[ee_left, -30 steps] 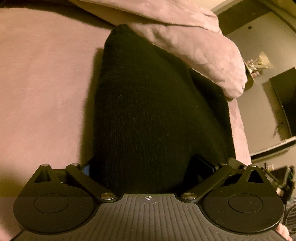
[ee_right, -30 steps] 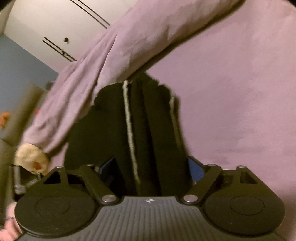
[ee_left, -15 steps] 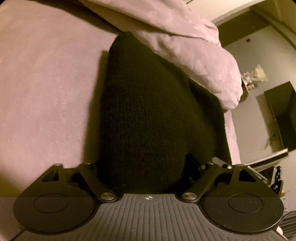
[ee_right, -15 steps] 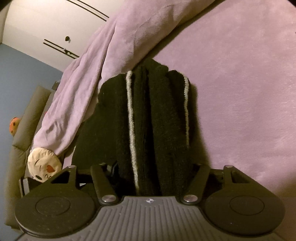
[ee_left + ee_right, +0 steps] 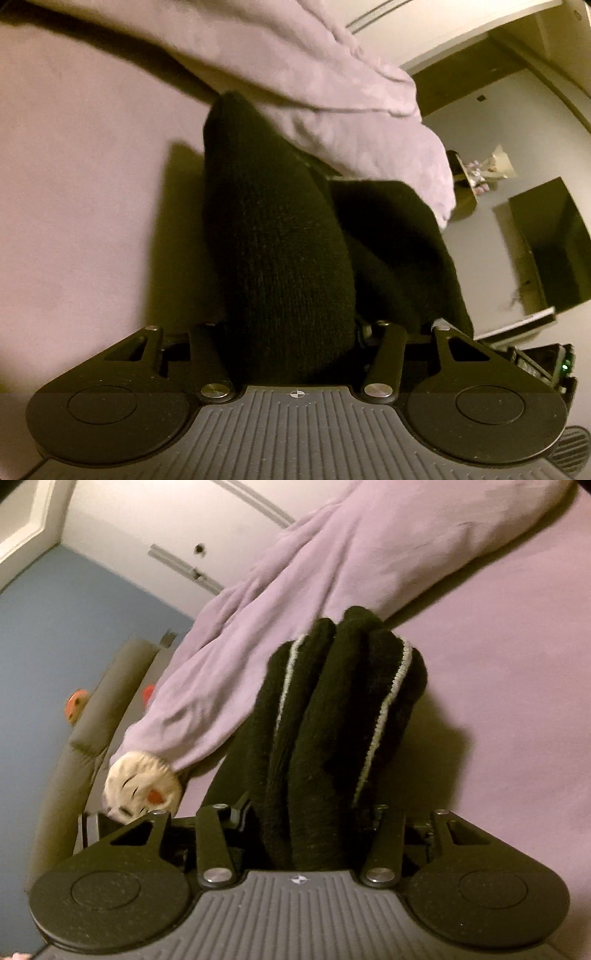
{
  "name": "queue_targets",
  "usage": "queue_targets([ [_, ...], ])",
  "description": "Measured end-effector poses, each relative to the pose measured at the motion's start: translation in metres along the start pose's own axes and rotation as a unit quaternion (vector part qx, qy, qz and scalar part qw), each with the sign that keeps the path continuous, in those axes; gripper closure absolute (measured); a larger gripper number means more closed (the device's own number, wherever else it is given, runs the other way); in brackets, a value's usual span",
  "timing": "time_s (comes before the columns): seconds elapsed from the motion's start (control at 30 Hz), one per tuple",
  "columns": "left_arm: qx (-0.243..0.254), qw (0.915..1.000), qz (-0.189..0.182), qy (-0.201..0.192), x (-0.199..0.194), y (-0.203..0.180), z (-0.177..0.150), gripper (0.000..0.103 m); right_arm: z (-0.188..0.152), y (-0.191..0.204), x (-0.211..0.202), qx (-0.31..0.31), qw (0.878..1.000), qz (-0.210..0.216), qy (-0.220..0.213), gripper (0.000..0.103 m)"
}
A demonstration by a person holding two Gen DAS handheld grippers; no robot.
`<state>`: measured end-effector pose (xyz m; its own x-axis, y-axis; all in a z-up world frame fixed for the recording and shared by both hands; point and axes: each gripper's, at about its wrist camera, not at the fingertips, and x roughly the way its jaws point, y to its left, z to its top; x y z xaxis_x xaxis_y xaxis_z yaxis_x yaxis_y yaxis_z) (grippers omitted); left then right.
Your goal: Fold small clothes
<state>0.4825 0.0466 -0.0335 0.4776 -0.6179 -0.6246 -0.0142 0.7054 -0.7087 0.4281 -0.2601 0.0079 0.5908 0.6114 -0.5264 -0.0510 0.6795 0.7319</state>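
L claw [image 5: 291,332] & R claw [image 5: 314,812] both clamped on black knit [image 5: 273,236]. Duvet [image 5: 332,572] overhangs at 12 o'clock; plush [image 5: 142,788] at 9, on bed [image 5: 517,701].

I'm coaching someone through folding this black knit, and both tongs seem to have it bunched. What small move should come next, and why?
Probably draw the two tongs apart to stretch the black knit garment flat. The left tongs and right tongs are each shut on a thick bunch of it. In the right wrist view its pale-edged layers stand gathered above the purple bedspread, so no clean fold line shows yet.
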Motion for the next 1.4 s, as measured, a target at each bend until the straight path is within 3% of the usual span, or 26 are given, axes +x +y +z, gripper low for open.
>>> queue_targets([
  [0.17,0.021,0.9985,0.048,-0.016,-0.046,0.009,0.004,0.048,-0.019,0.02,0.021,0.008,0.999,0.026,0.018,0.057],
  [0.37,0.021,0.9927,0.118,-0.012,-0.07,0.034,-0.002,0.047,-0.045,0.032,0.049,0.018,0.999,0.013,0.042,0.058],
  [0.5,0.009,0.9925,0.121,-0.014,-0.075,0.052,-0.01,0.045,-0.057,0.035,0.044,0.009,1.0,-0.003,0.03,0.058],
  [0.7,0.017,0.9914,0.129,-0.014,-0.074,0.05,-0.01,0.042,-0.063,0.032,0.038,-0.028,0.995,-0.099,0.019,0.057],
  [0.87,0.026,0.9898,0.139,-0.011,-0.076,0.051,-0.013,0.039,-0.069,0.044,0.037,-0.08,0.986,-0.145,0.017,0.057],
  [1.4,0.026,0.9847,0.172,-0.011,-0.087,0.057,-0.017,0.033,-0.077,0.066,0.05,-0.151,0.965,-0.215,0.028,0.054],
])
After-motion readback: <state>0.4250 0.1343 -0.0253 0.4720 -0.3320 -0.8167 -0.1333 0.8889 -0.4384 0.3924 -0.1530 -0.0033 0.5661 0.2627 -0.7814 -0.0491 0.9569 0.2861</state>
